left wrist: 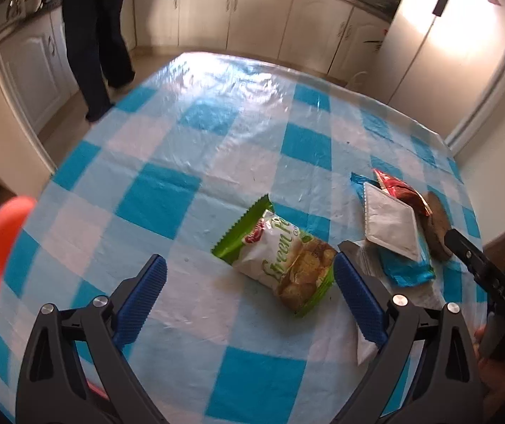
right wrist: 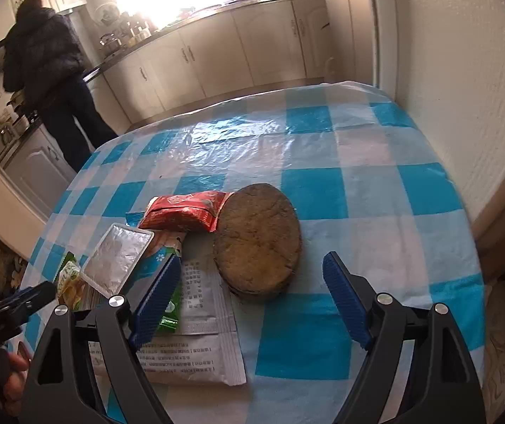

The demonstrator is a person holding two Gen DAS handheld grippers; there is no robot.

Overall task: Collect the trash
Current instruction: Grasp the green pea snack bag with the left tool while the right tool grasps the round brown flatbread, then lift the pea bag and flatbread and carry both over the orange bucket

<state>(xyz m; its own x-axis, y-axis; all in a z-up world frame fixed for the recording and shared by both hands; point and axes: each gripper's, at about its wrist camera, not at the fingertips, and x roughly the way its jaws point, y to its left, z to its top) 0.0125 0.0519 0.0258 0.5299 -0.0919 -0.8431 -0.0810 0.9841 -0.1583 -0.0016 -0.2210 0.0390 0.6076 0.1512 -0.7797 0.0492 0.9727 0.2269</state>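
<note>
Blue ribbed fingers (left wrist: 146, 293) of the left gripper (left wrist: 249, 298) stand wide apart and empty above the green-and-white crisp bag (left wrist: 284, 258) lying flat on the blue-and-white checked plastic tablecloth (left wrist: 189, 134). The right gripper (right wrist: 249, 300) is also spread, its jaws closing slowly, with the round brown cork mat (right wrist: 257, 240) between them untouched. Beside the mat lie a red snack wrapper (right wrist: 185, 212), a silver foil packet (right wrist: 114, 258) and a grey printed sachet (right wrist: 199, 304). A person in dark clothes (right wrist: 47, 70) stands at the kitchen counter.

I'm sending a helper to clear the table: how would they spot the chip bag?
On the blue-and-white checked tablecloth, look left of the wrapper pile. The chip bag lies alone there, the only white one with green edges and pictured chips.
</note>
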